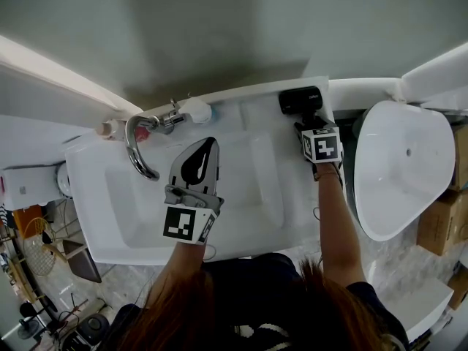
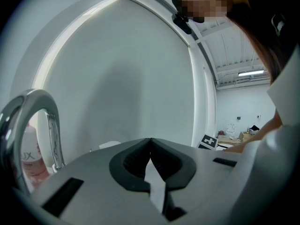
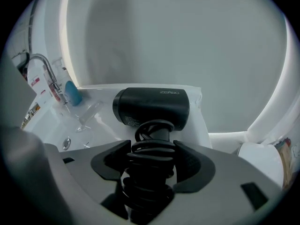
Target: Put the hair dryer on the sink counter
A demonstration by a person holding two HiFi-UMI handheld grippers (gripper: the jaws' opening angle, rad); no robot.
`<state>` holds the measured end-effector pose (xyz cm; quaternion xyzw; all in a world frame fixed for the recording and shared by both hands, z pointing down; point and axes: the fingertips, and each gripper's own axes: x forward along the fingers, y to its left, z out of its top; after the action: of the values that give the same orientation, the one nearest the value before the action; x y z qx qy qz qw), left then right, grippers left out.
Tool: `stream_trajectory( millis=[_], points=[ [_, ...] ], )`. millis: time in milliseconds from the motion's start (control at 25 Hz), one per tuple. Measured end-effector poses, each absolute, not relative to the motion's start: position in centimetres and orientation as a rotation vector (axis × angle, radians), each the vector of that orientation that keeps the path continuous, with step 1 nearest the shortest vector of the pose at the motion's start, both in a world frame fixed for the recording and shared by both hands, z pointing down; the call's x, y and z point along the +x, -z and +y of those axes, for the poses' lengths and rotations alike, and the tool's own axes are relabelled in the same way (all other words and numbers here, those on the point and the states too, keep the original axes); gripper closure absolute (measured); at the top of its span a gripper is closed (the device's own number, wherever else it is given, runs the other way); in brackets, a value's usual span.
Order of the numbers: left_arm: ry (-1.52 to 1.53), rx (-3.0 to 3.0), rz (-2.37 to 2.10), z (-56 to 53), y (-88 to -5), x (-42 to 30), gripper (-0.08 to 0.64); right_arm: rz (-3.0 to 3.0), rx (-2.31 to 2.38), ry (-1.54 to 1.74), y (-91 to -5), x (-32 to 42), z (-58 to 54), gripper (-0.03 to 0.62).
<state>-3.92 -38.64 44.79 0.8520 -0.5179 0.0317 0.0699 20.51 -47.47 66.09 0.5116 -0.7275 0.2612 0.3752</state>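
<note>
At the far left of the head view a curved chrome faucet [image 1: 139, 148] rises from the back of the white sink counter [image 1: 95, 196]. A bottle [image 2: 33, 165] with red print stands just behind it, seen through the faucet's arch in the left gripper view.

Right of the faucet, the left gripper [image 1: 210, 146] hangs over the basin [image 1: 248, 189], pointing toward the back wall. In its own view the left gripper [image 2: 150, 142] has both jaws closed, tips meeting, with nothing between them.

Further right, the hair dryer [image 1: 300, 99] is at the back right corner of the sink counter, close to the wall. Its black barrel lies crosswise, and in the right gripper view the hair dryer [image 3: 152, 106] appears to rest on the white surface, though I cannot tell for sure that it bears its full weight there. Its handle points back toward the person and a black cord [image 3: 150, 146] is wound around it in tight coils.

The right gripper [image 1: 311, 123] comes at it from the front, tilted downward. Its jaws stand wide, one on each side of the wrapped handle, and the pads press against the coils, so the right gripper [image 3: 152, 150] has hold of the dryer by the handle.

Past the counter's right edge sits a white tub [image 1: 402, 174], and a cardboard box [image 1: 439, 225] is beside that.
</note>
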Motion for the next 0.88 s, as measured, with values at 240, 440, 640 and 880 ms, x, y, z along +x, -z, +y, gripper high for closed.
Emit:
stream_trajectory(
  millis=[240,440,640,880],
  points=[
    [-0.094,2.56,-1.558,-38.3,-44.6,-4.1,0.541,-1.878,1.332,-0.697,-65.6,20.7,-47.6,0.273],
    [-0.083,2.568,-1.556,-38.1,-44.4,-4.0,0.541,-1.913,1.355,-0.738,-64.8,21.2,-47.0,0.252],
    [-0.073,2.579,-1.546,-37.6,-44.1,-3.7,0.541,-1.984,1.388,-0.77,-62.6,21.2,-45.9,0.251],
    [-0.057,2.591,-1.543,-36.9,-43.5,-3.3,0.541,-2.082,1.433,-0.718,-58.1,21.1,-44.5,0.265]
  ],
)
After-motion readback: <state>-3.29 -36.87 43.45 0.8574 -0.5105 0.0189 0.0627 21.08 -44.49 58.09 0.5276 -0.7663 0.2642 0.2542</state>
